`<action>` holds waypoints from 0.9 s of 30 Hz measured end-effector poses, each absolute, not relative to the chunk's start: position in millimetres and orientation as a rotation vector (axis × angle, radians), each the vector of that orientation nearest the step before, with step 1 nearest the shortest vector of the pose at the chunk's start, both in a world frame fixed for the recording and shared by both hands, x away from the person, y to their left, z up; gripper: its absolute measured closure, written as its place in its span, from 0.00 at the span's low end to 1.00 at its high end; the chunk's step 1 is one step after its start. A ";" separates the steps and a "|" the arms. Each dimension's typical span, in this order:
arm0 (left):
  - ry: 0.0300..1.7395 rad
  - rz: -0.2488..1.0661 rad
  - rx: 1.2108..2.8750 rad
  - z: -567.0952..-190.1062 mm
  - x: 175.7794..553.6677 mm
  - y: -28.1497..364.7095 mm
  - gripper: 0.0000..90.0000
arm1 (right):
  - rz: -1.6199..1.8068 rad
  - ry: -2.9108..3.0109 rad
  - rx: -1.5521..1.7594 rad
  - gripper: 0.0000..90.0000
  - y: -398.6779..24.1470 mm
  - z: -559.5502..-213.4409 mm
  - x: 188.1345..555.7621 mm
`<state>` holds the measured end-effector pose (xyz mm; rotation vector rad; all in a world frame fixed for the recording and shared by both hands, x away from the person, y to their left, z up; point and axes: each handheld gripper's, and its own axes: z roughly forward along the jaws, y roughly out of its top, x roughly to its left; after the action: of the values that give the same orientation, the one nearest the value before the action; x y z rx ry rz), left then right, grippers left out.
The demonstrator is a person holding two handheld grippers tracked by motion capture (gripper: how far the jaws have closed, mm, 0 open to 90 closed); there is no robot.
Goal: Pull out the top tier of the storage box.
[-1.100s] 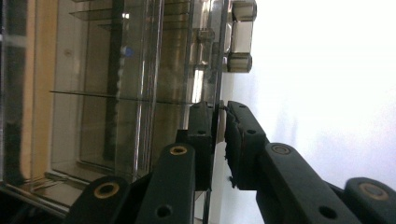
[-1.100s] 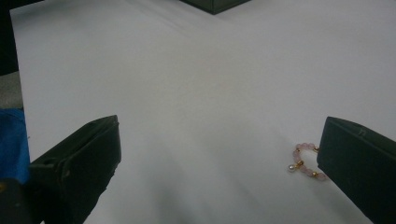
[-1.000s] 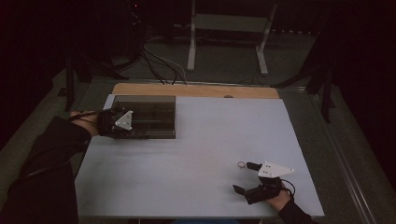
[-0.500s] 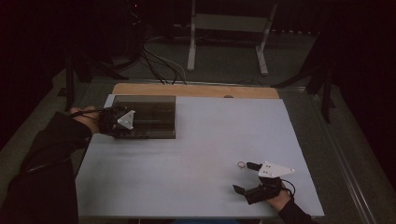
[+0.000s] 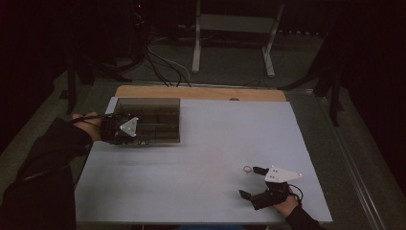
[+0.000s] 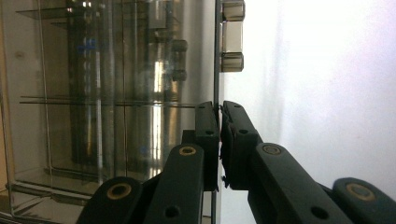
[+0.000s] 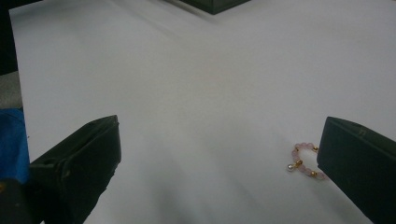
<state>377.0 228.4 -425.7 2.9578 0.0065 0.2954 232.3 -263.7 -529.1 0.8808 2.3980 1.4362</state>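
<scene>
Left gripper (image 6: 219, 116) clamped on front edge of clear plastic box (image 5: 148, 120) at table's (image 5: 201, 158) far left. Rigid, light, slick, likely crackable; best gripped at the rim. Right gripper (image 7: 217, 154) wide open, empty, beside pink bead bracelet (image 7: 304, 161). Beads legible only up close; from above, just a ring.

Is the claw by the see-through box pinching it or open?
Pinching: the left claw has just closed on the clear box's thin edge.
</scene>
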 end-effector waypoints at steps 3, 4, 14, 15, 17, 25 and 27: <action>-0.011 0.310 2.958 -426.1 371.0 229.5 0.98 | 1.431 2.402 0.881 0.00 -263.4 -529.3 232.2; -0.018 0.312 2.958 -426.2 369.7 230.0 0.98 | 1.432 2.402 0.881 0.00 -263.3 -529.2 232.2; -0.027 0.283 2.952 -426.8 360.0 232.0 0.98 | 1.428 2.405 0.880 0.00 -263.1 -529.4 232.2; -0.033 0.291 2.952 -426.7 359.2 231.9 0.98 | 1.429 2.404 0.880 0.00 -263.2 -529.4 232.2; -0.038 0.281 2.954 -426.9 358.1 231.9 0.98 | 1.427 2.404 0.881 0.00 -263.2 -529.4 232.2; -0.026 0.278 2.952 -427.5 355.0 231.7 0.98 | 1.429 2.401 0.879 0.00 -263.3 -529.1 232.0; -0.026 0.272 2.949 -427.6 355.4 232.1 0.98 | 1.428 2.402 0.880 0.00 -263.4 -529.3 232.1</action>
<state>355.4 232.1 -427.6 2.9491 -0.0264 0.2719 232.1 -263.4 -529.3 0.8803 2.4024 1.4283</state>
